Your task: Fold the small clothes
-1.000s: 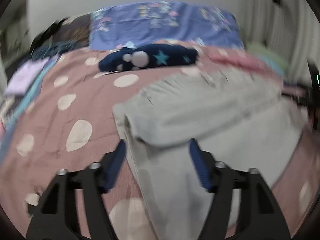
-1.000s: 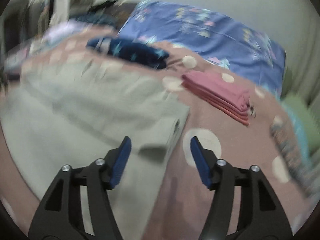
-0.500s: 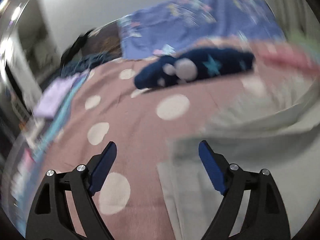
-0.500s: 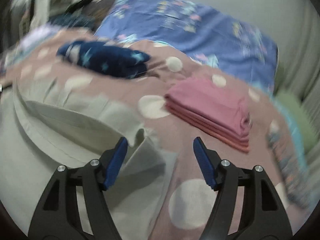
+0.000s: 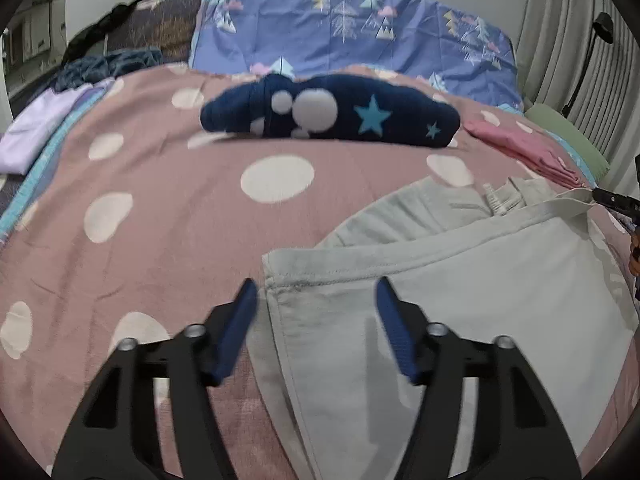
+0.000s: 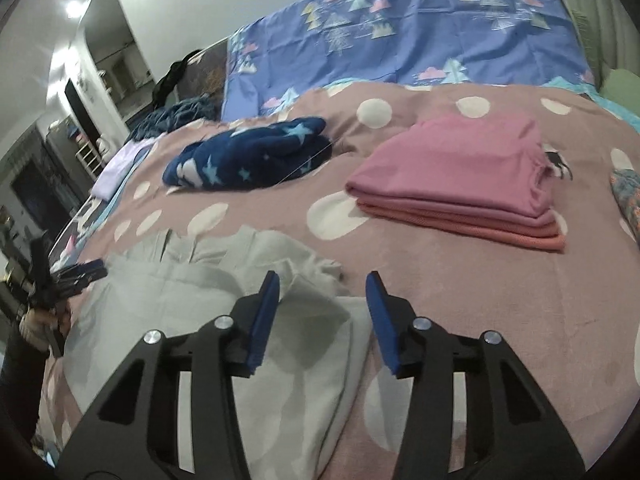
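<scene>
A pale grey garment [image 5: 472, 280] lies on the pink dotted bedspread [image 5: 140, 208], its far part folded back over itself. My left gripper [image 5: 314, 292] is open, its jaws straddling the garment's near left corner and hem. In the right wrist view the same garment [image 6: 208, 300] spreads to the left. My right gripper [image 6: 322, 284] is open over its right edge, where the cloth bunches. The other gripper shows small at the left edge of that view [image 6: 80, 274].
A navy star-print garment [image 5: 332, 112] lies bunched further back. A stack of folded pink clothes [image 6: 472, 184] sits right of it. A blue tree-print sheet [image 5: 348, 24] covers the head of the bed. A lilac cloth [image 5: 32, 128] and dark clothes [image 5: 108, 64] lie at the far left.
Both grippers let the folded grey cloth settle and drew back toward its side edges. The left one swung left, then returned to the near left corner. Both stay open.
</scene>
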A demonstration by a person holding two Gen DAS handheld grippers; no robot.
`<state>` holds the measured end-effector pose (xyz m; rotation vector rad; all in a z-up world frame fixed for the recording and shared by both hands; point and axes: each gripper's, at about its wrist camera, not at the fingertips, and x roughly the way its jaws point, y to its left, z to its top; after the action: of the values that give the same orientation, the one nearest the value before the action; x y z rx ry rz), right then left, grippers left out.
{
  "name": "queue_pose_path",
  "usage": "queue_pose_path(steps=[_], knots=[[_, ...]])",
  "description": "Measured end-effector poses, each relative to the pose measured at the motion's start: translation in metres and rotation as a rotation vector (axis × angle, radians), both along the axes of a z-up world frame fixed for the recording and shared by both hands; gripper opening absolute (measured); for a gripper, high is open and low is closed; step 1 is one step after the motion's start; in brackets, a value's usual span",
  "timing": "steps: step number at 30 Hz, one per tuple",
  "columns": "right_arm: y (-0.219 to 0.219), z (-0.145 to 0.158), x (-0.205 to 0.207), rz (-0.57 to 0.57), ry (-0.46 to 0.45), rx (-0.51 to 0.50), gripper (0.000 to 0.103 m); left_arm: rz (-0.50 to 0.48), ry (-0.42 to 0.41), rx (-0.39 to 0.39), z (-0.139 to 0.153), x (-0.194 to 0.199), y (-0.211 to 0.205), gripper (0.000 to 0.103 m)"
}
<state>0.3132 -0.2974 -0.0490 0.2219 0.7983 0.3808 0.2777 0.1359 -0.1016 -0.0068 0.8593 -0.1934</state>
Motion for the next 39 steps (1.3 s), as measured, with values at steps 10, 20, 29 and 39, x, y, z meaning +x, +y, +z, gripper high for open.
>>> queue_pose_path(steps=[10, 20, 29, 39], knots=[[0.000, -0.008, 0.012, 0.013, 0.024, 0.053, 0.061, 0.004, 0.021, -0.027, -0.010, 0.006, 0.005, 0.054], [0.020, -0.017, 0.028, 0.011, 0.005, -0.082, 0.005, 0.062, 0.005, -0.021, -0.004, 0.020, 0.009, 0.005], [0.017, 0.026, 0.017, -0.002, -0.147, -0.017, 0.004, 0.041, -0.208, 0.013, 0.057, -0.003, 0.003, 0.005], [0.012, -0.027, 0.058, -0.137, 0.031, -0.064, 0.052, 0.124, -0.027, 0.147, -0.012, 0.044, 0.000, 0.047]])
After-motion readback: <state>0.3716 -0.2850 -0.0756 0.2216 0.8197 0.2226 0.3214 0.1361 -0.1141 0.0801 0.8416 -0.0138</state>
